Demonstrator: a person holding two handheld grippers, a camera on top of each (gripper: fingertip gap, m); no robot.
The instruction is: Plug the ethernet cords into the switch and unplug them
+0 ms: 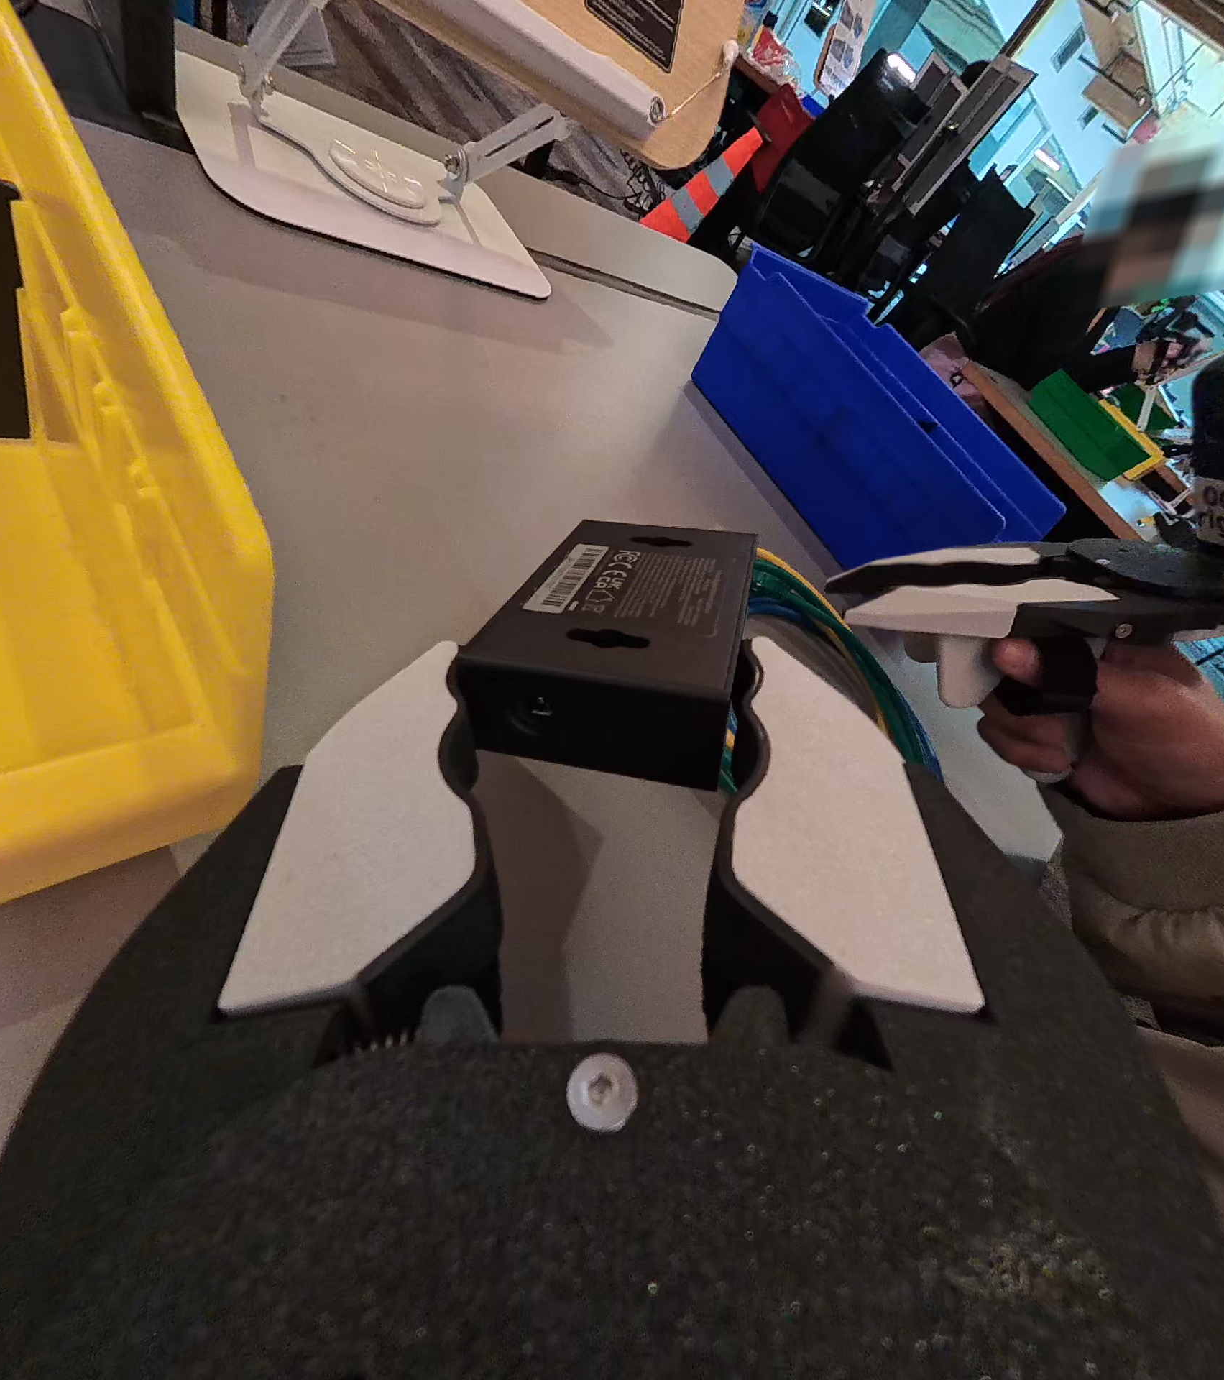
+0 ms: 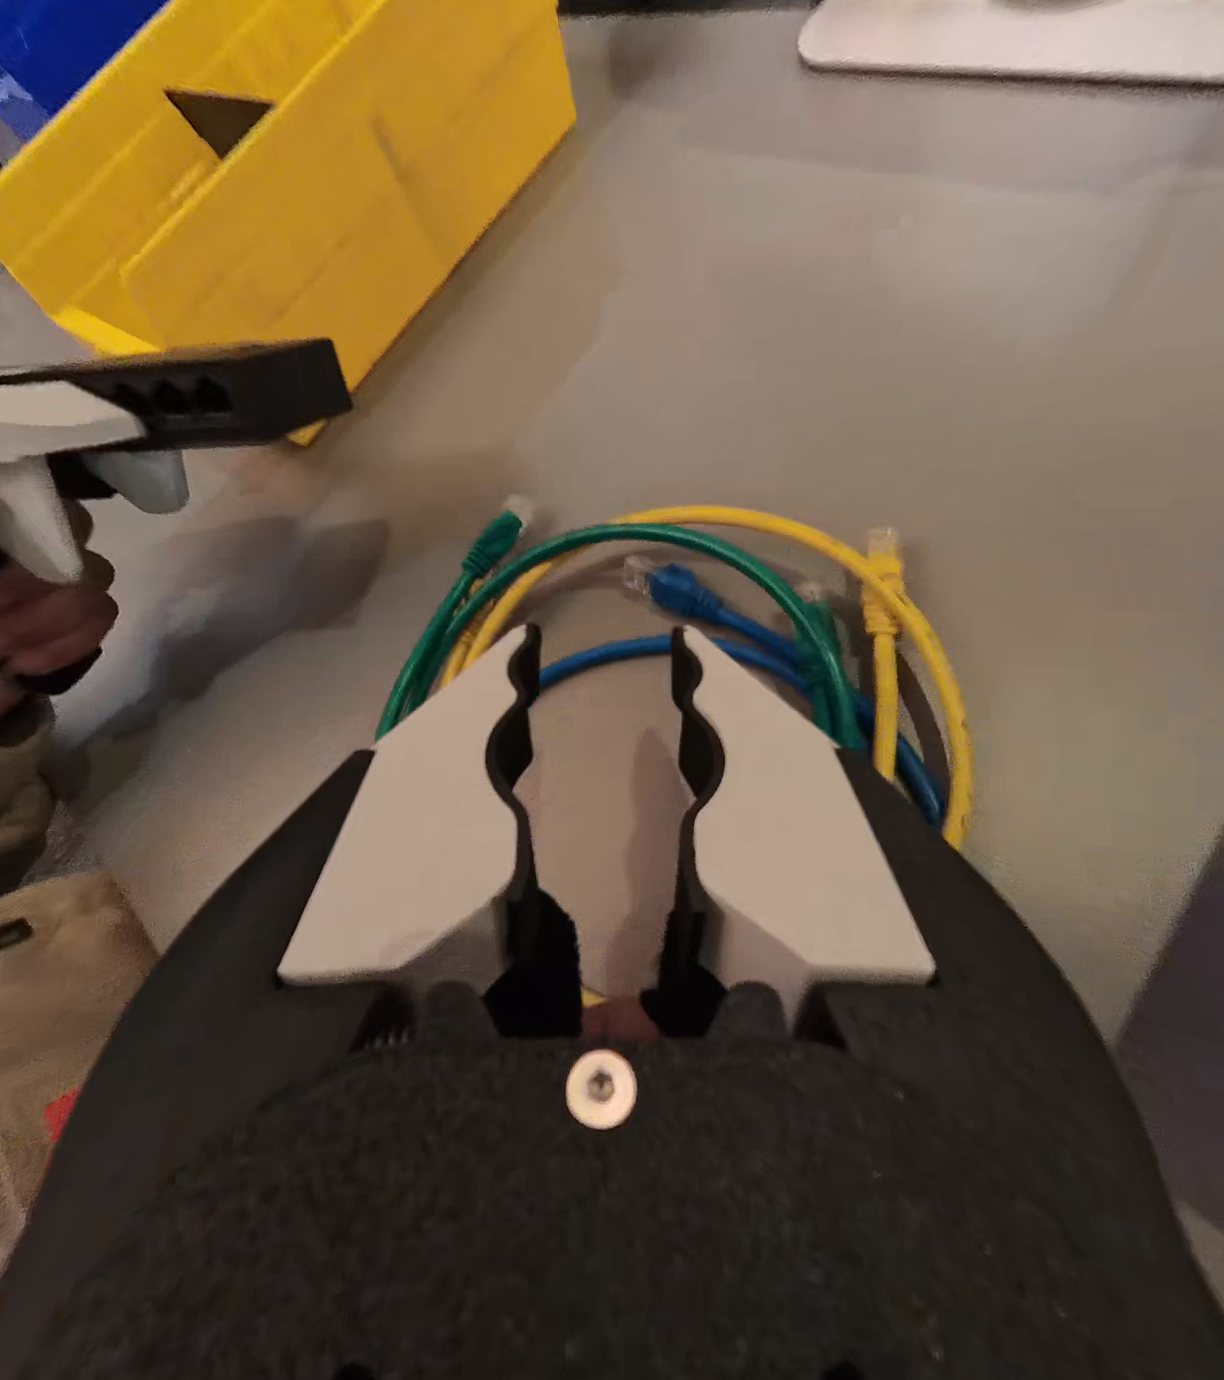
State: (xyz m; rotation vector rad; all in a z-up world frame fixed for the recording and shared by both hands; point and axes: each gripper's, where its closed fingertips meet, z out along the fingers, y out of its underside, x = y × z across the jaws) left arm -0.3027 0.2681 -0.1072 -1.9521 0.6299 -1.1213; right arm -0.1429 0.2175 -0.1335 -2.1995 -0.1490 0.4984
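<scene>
My left gripper [image 1: 600, 672] is shut on the black switch [image 1: 616, 635], pinching its near end, label side up, above the grey table. In the right wrist view the switch [image 2: 235, 392] shows its row of ports, all of them unplugged, held out from the left gripper [image 2: 134, 418]. Green [image 2: 638, 534], yellow [image 2: 885, 597] and blue [image 2: 683, 590] ethernet cords lie coiled loose on the table. My right gripper [image 2: 605, 642] is open and empty, hovering just over the coil. It also shows in the left wrist view [image 1: 844, 597], right of the switch, over the cords [image 1: 818, 635].
A yellow bin [image 1: 71, 523] stands left of the switch and also shows in the right wrist view [image 2: 280, 187]. A blue bin [image 1: 855, 433] sits at the table's far right edge. A white stand base [image 1: 370, 201] is at the back. A person sits beyond the table.
</scene>
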